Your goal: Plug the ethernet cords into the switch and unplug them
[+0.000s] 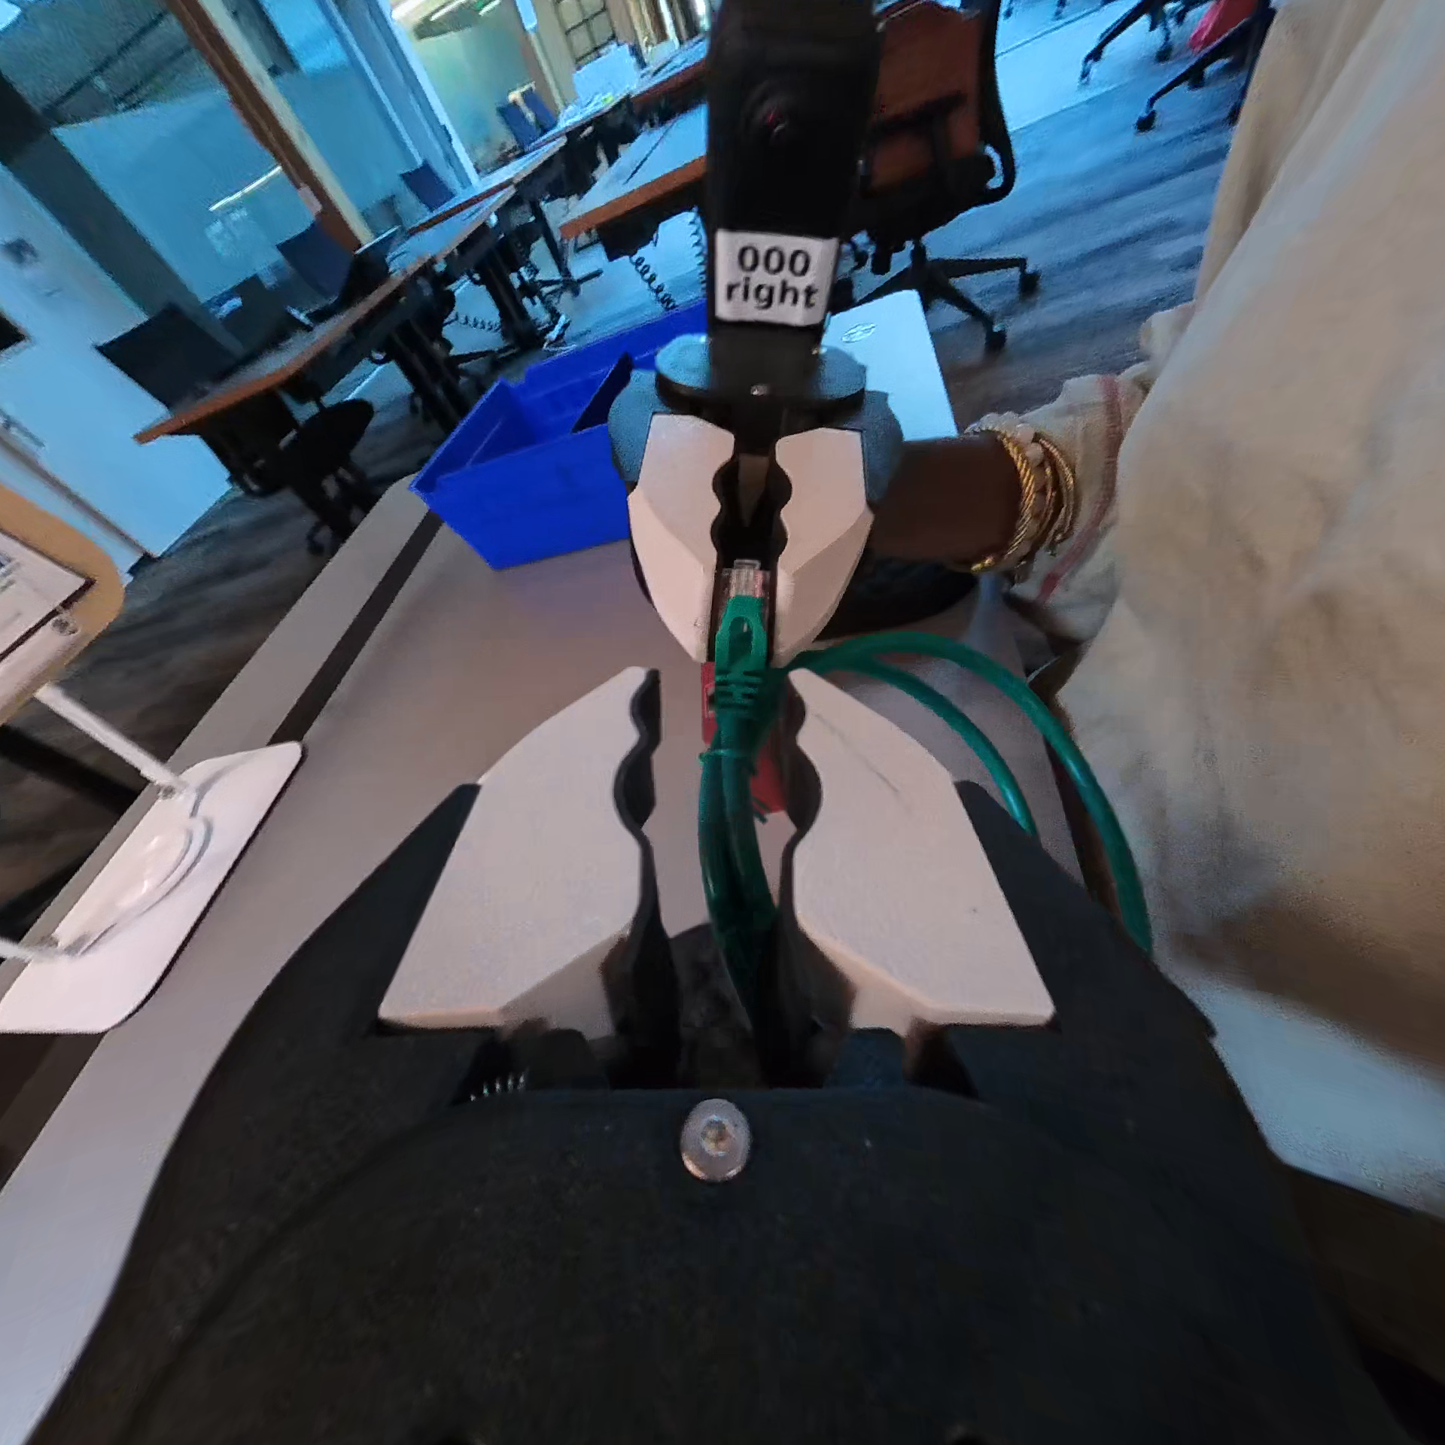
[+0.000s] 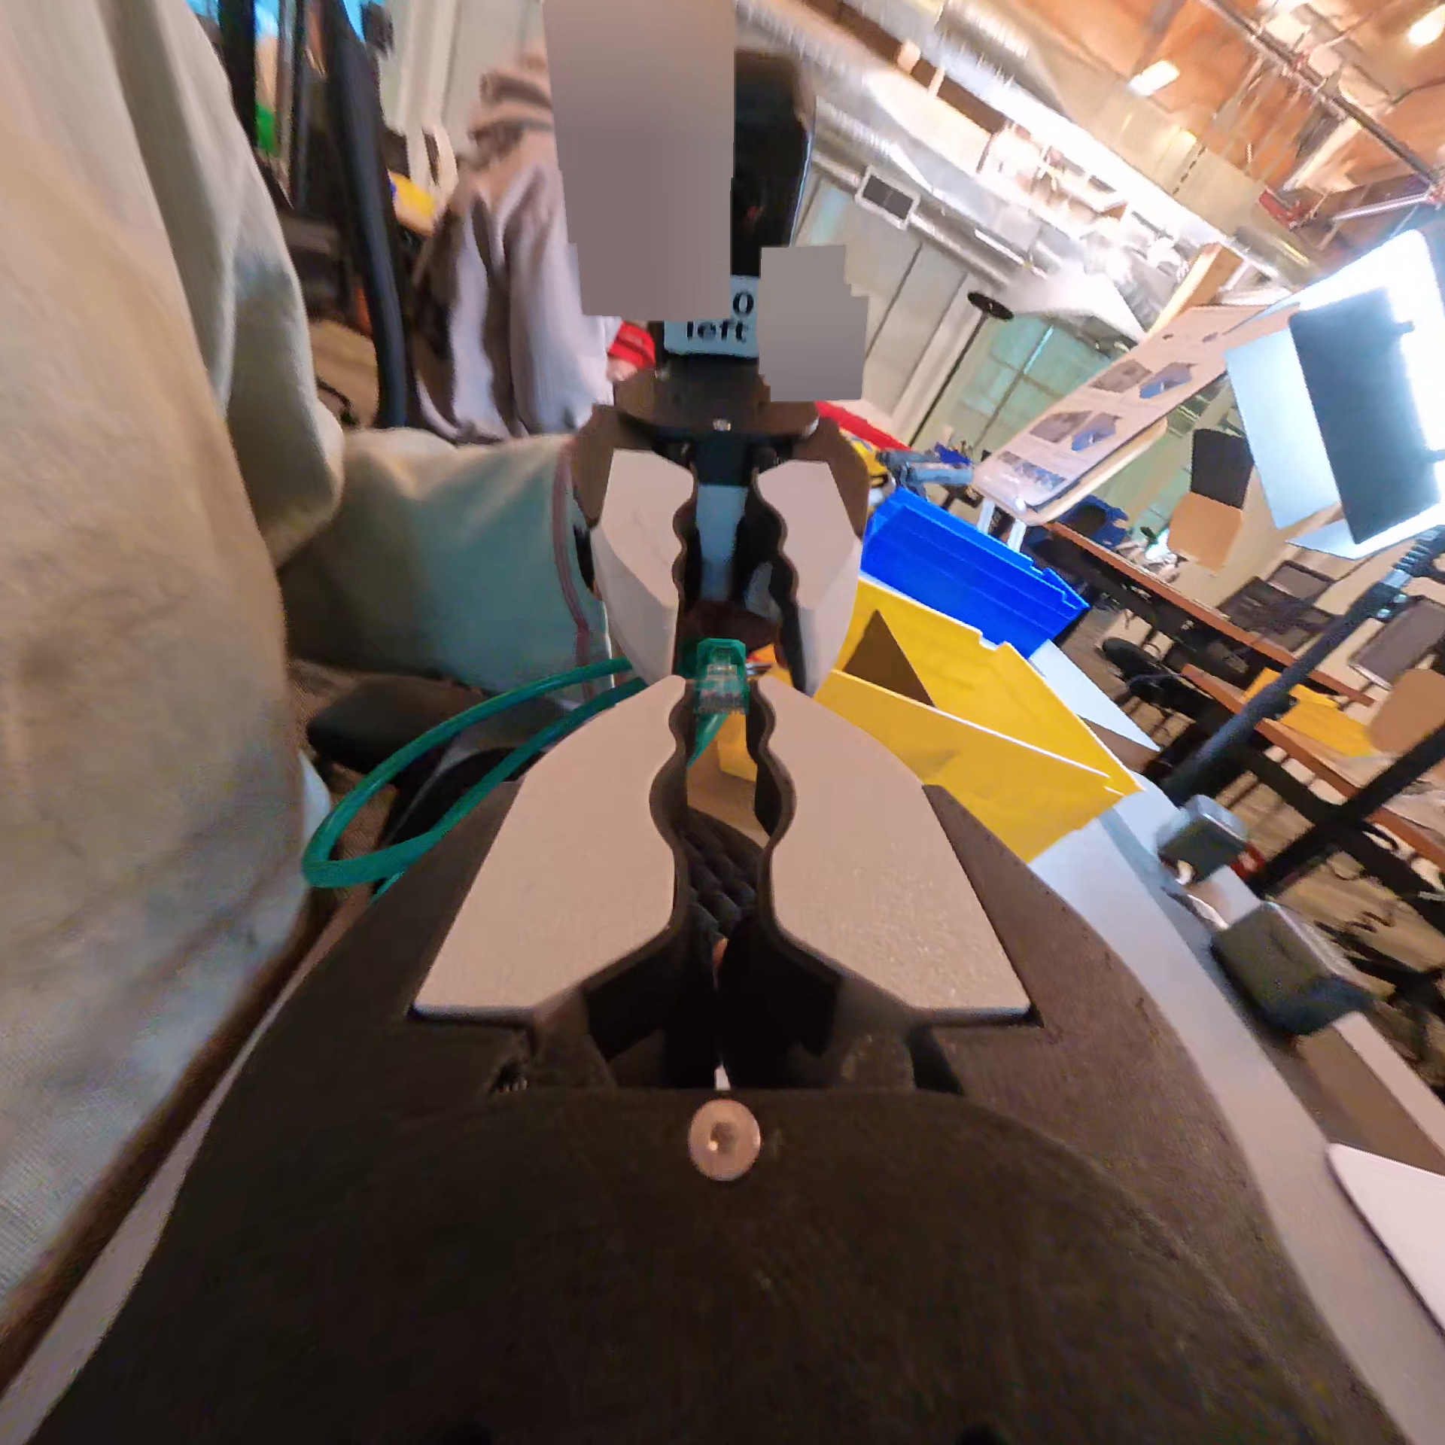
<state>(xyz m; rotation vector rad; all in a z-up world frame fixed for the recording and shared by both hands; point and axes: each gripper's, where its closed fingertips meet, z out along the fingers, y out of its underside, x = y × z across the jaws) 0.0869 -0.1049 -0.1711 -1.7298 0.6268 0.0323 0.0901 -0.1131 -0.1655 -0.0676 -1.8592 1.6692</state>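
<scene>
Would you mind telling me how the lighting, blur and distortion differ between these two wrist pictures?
Left wrist view: cool bluish light, fisheye bending of the table edge, background desks soft, while the green ethernet cord is sharp. Right wrist view: warm orange ceiling light, motion smear at the right border and ceiling, mosaic patches overlaid near the top, the green plug slightly soft.

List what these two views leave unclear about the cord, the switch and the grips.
- Switch: in neither view.
- Green ethernet cord: in the left wrist view its far end drops out of sight behind the left gripper.
- Red tag: left wrist view, mostly covered by the cord.
- Plug: latch too small to read in the right wrist view, pinched in the right gripper.
</scene>
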